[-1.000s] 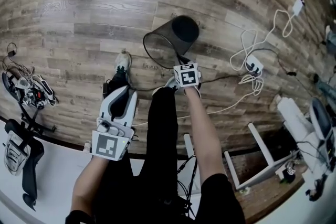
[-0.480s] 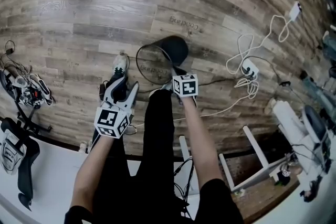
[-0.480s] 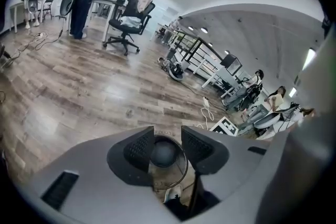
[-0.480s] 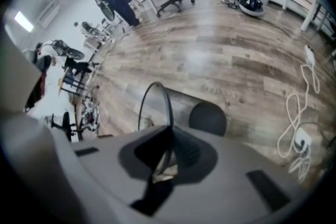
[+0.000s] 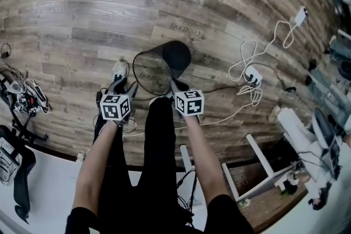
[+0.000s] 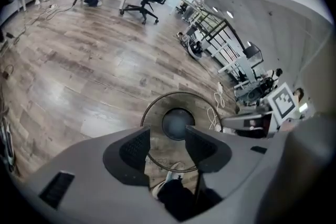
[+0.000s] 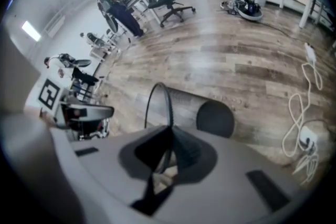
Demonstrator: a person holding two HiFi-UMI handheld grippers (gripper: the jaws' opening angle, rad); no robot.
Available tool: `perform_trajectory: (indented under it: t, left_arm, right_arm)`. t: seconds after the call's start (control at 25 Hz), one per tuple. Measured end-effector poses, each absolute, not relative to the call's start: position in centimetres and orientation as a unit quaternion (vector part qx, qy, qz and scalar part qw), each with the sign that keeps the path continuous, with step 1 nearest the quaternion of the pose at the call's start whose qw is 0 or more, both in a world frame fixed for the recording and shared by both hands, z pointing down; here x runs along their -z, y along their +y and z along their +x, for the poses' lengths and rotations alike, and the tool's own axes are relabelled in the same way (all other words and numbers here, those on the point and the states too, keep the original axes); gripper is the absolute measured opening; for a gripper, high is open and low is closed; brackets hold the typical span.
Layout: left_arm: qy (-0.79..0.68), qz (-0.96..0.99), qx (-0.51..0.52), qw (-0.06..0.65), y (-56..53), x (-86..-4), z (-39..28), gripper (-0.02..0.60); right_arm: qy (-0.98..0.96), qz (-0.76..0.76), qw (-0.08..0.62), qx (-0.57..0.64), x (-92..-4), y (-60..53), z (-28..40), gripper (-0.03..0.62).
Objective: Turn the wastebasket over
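1. Currently the round black wire-mesh wastebasket (image 5: pixel 162 65) is tipped on its side just ahead of my feet, over the brown wood-plank floor (image 5: pixel 82 19). Its open mouth faces me and its solid dark base points away. I cannot tell whether any part of it touches the boards.
2. My right gripper (image 5: pixel 174 86) has its jaws pressed together on the thin wire rim, on the rim's right side as I look down. In the right gripper view the rim wire runs straight into the closed pads of the right gripper (image 7: pixel 169 134). The mesh wall of the wastebasket (image 7: pixel 186 105) stretches away beyond them.
3. My left gripper (image 5: pixel 126 87) has its jaws spread wide, having just been opening, and its pads press on nothing. It sits just beside the rim's left side.
4. In the left gripper view the gap of the left gripper (image 6: pixel 167 136) frames the mouth of the wastebasket (image 6: pixel 177 122), with the dark base seen through the ring. The near arc of the rim crosses the gap. I cannot tell whether it lies between the pads or beyond them.
5. My white sneaker (image 5: pixel 119 69) is on the floor close to the rim's left side, beside the left gripper.
6. A white power strip with looped white cables (image 5: pixel 251 73) lies on the floor well apart from the wastebasket, to its right.
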State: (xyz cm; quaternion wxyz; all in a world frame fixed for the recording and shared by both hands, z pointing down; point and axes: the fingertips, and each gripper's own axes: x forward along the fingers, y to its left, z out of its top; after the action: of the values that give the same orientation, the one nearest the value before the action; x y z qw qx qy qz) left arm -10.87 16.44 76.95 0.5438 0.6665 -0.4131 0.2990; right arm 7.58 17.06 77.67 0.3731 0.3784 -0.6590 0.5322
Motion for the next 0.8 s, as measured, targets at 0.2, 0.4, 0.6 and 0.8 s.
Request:
perform_trajectory:
  t: [0.2,0.4,0.6,0.8]
  left_arm:
    - [-0.406,0.652,-0.349,0.537,16.5,-81.0,-12.1,0.241]
    - [-0.433,0.612,-0.344,0.565,16.4,-83.1,-14.2,0.244]
    - [-0.419,0.606,-0.314,0.599,16.5,-84.0,-14.2,0.244]
    - [-0.394,0.621,-0.301,0.606,16.8,-83.9,-12.6,0.092]
  right_arm:
    - [-0.681,0.372,0.353,-0.522,-74.8,15.3,6.5,0.049]
    - [-0.704,0.360,0.326,-0.518,-70.9,14.0,5.5,0.049]
    - [-0.717,0.346,0.307,-0.521,-68.7,13.2,5.2,0.048]
    - [-0.717,0.341,0.313,-0.521,-69.4,13.5,5.5,0.048]
